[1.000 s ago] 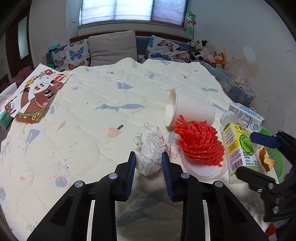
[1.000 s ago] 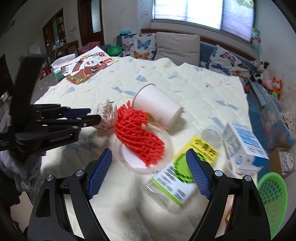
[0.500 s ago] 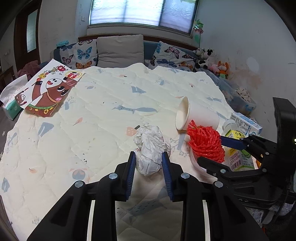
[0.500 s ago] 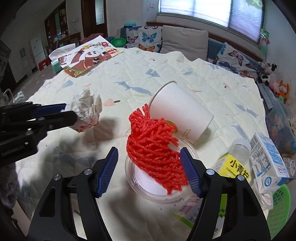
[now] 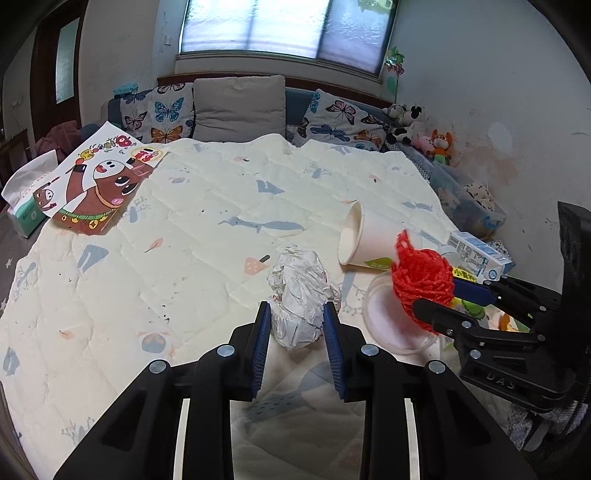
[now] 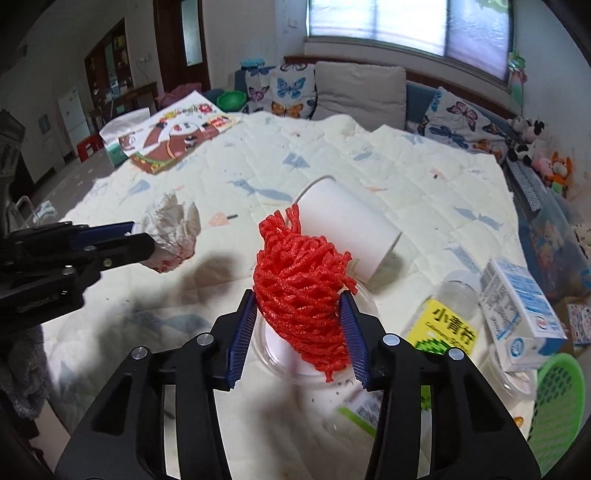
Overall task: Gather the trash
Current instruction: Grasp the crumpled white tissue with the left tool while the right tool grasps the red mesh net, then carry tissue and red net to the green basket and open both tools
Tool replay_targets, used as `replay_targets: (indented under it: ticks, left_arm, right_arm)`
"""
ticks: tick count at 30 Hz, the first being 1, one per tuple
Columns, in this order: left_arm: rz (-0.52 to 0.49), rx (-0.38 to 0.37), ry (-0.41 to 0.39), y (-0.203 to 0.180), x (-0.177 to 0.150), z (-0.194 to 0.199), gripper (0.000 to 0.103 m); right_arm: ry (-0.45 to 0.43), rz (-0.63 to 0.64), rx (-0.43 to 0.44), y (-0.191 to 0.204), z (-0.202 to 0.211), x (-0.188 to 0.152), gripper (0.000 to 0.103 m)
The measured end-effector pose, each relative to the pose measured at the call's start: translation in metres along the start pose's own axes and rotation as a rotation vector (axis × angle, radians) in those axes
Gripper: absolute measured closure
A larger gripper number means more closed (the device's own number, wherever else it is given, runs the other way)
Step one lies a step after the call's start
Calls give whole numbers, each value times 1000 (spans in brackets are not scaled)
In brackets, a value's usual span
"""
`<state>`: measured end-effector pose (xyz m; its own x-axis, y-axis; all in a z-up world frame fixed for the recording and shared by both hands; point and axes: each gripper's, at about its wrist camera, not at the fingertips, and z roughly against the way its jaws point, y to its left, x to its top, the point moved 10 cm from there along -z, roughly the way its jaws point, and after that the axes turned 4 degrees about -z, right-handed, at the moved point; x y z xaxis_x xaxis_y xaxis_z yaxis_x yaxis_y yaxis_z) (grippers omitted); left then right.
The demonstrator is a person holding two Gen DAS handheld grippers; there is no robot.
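The right gripper (image 6: 299, 332) has just been closing, and its blue pads now press on both flanks of the red foam net (image 6: 301, 291), which sits directly between the jaws with its long axis running away from the camera and upward. The net's lower end hangs into the clear plastic dish (image 6: 364, 306) beneath it, so the coming lift is judged to be straight up to clear the dish rim. The left gripper (image 5: 297, 332) is narrowly set and clamped on the crumpled paper ball (image 5: 301, 295), which appears held clear of the surface, with its shadow cast below it in the right wrist view. The green basket (image 6: 559, 398), the probable drop point, lies at the right edge, nearer the right gripper than the left. Remaining items near the dish: a white paper cup (image 6: 345, 236) lying on its side, a green-labelled bottle (image 6: 448, 325) and a small carton (image 6: 521, 314). The surface is a cream quilted cover (image 5: 207, 229) with printed animals. Beyond it stand butterfly cushions (image 5: 162, 114) under a window (image 5: 284, 27).
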<state>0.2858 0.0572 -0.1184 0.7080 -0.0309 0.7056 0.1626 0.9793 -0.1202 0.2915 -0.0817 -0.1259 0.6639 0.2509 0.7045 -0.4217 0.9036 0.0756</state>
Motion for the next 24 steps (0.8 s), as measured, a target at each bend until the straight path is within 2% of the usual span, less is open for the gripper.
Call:
replay_targets:
  ticks: [9, 24]
  left_arm:
    - [-48, -36, -36, -39, 8, 19, 75]
    - [-152, -126, -62, -127, 16, 31, 75]
  right_arm:
    - [-72, -46, 5, -18, 54, -7, 56]
    - [-168, -177, -20, -76, 135, -40, 56]
